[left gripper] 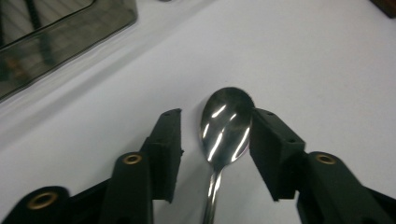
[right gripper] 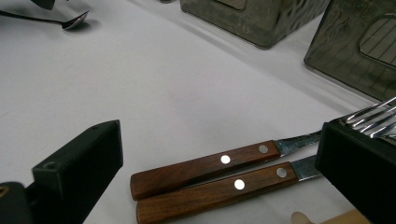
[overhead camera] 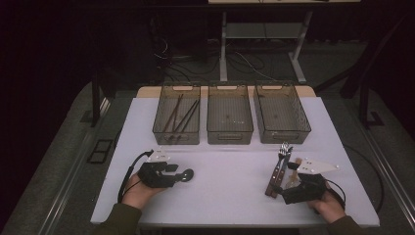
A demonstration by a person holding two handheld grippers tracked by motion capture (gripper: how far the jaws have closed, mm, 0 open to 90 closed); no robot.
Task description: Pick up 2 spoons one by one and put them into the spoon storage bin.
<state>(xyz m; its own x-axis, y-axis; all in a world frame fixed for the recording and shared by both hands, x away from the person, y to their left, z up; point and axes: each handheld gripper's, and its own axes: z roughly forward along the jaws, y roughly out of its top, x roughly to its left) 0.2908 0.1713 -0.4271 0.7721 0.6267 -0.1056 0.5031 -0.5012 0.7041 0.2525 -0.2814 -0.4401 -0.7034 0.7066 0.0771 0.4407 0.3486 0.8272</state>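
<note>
1. High view, nearest the person: the left gripper (overhead camera: 172, 172) lies low on the table (overhead camera: 230, 191) at its left, with a spoon (overhead camera: 187, 175) at its tip; the right gripper (overhead camera: 292, 183) rests at the right beside two wooden-handled forks (overhead camera: 277, 171).
2. Left gripper view: the jaws stand apart around the spoon (left gripper: 227, 123), released; the bowl lies between the pads, close against one of them and clear of the other, and the spoon rests on the table, so I judge it not gripped at present.
3. Right gripper view: the jaws are spread wide; the forks (right gripper: 210, 175) lie side by side between them, handles untouched, tines near one jaw.
4. Farther off, three bins stand in a row; the left bin (overhead camera: 176, 114) already holds some long dark sticks, perhaps chopsticks; the middle bin (overhead camera: 229, 114) and the right bin (overhead camera: 281, 112) look empty.
5. Judgement: the sorting seems about one third done; the spoon and both forks are left on the table, well apart from the bins, each needing a grasp and a carry to a bin.
</note>
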